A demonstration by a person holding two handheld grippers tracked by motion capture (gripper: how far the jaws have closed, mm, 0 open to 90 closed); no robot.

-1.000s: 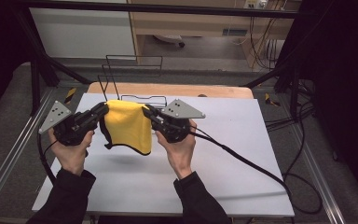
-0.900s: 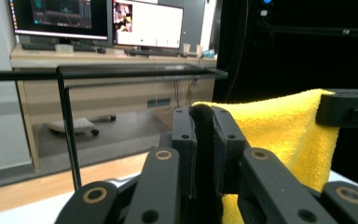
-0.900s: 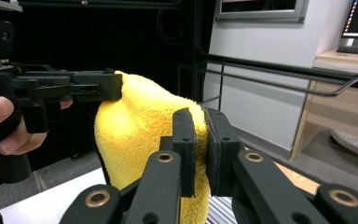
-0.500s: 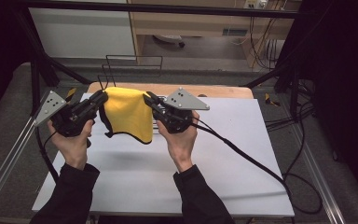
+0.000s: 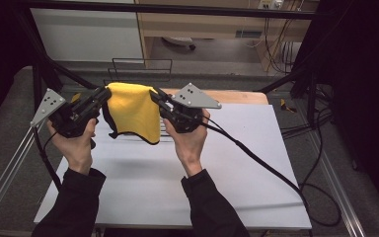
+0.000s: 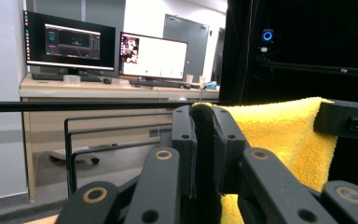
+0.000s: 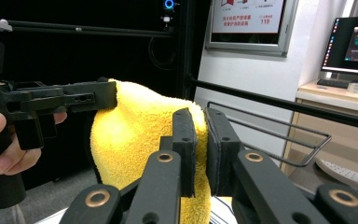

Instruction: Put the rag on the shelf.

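Observation:
A yellow terry cloth with a dark hem hangs in the air over the white table, stretched between both grippers. My left gripper is shut on its top left corner. My right gripper is shut on its top right corner. In the left gripper view the jaws pinch the cloth's dark edge, and the yellow cloth runs off to the right toward the other gripper. In the right gripper view the jaws clamp the cloth, with the left gripper at its far corner.
A black wire rack stands behind the cloth at the table's far edge and also shows in the right gripper view. A wooden board lies along the far side. Cables trail across the table's right half.
Both hands have risen together, lifting the cloth from near the table surface to hang higher in front of the wire rack. Both grips have held.

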